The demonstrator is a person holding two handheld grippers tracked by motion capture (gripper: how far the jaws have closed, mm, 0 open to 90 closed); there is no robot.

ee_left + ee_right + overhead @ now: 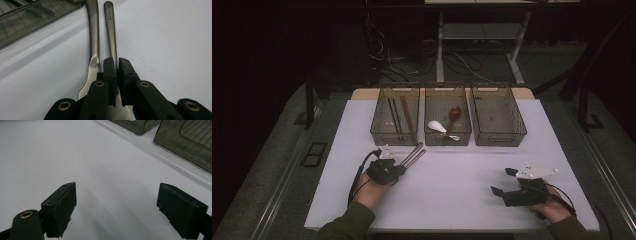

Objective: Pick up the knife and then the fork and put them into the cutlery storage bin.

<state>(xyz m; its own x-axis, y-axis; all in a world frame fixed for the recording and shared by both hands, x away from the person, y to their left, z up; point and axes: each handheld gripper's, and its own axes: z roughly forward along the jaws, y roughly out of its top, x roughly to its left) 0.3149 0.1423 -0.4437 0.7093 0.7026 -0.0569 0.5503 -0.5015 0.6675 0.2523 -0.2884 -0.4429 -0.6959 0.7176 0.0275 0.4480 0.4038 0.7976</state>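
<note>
Two metal utensils (414,152) lie side by side on the white table (452,200), their handles pointing toward the bins. My left gripper (402,166) sits at their near end. In the left gripper view its jaws (117,61) are shut on the right-hand utensil (110,32), while the other utensil (94,37) runs just beside the left jaw. I cannot tell whether the utensils are lifted off the table. My right gripper (503,181) rests at the front right of the table. It stands wide open (117,195) over bare white surface, with nothing between its jaws.
Three translucent grey bins stand in a row at the back. The left bin (379,131) holds dark and brown chopsticks (401,117). The middle bin (448,139) holds a white spoon (436,126) and a red spoon (454,113). The right bin (498,116) looks empty.
</note>
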